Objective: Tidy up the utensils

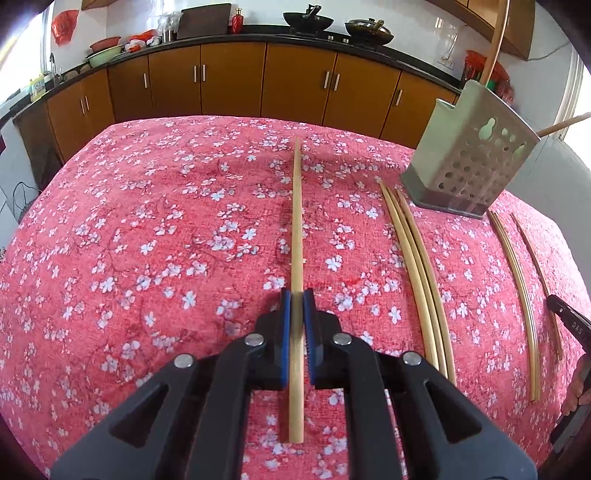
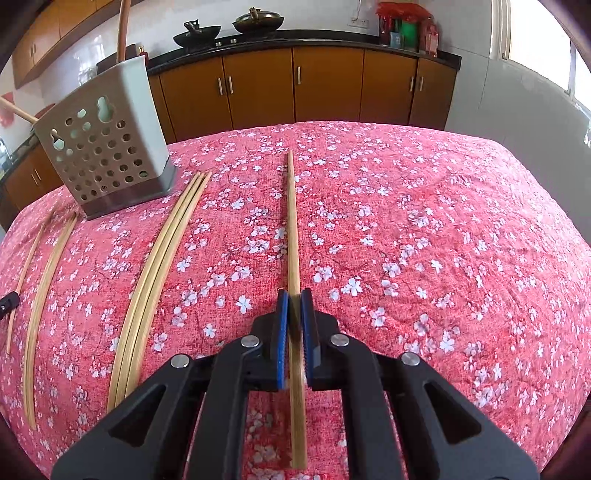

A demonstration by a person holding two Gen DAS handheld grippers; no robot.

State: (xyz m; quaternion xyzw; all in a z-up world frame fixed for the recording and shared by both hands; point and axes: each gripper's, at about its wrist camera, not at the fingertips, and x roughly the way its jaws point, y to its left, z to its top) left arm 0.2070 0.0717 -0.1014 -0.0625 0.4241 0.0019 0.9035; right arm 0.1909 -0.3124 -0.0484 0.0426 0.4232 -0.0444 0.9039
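Note:
My left gripper (image 1: pixel 297 306) is shut on a pale bamboo chopstick (image 1: pixel 296 206) that runs forward between its blue pads, over the pink flowered cloth (image 1: pixel 147 240). My right gripper (image 2: pixel 294 304) is shut on another chopstick (image 2: pixel 293 221) in the same way. The perforated grey utensil holder (image 1: pixel 469 162) (image 2: pixel 107 155) stands upright at the far side. It is to the right in the left wrist view and to the left in the right wrist view. Three loose chopsticks (image 1: pixel 417 266) (image 2: pixel 159 269) lie side by side in front of the holder.
More chopsticks lie further out (image 1: pixel 517 280) (image 2: pixel 48 288). Wooden handles (image 1: pixel 498 37) (image 2: pixel 123 29) stick up from the holder. A hand (image 1: pixel 580 384) with a black tool part shows at the right edge. Brown kitchen cabinets (image 1: pixel 295 81) with woks on the counter stand behind the table.

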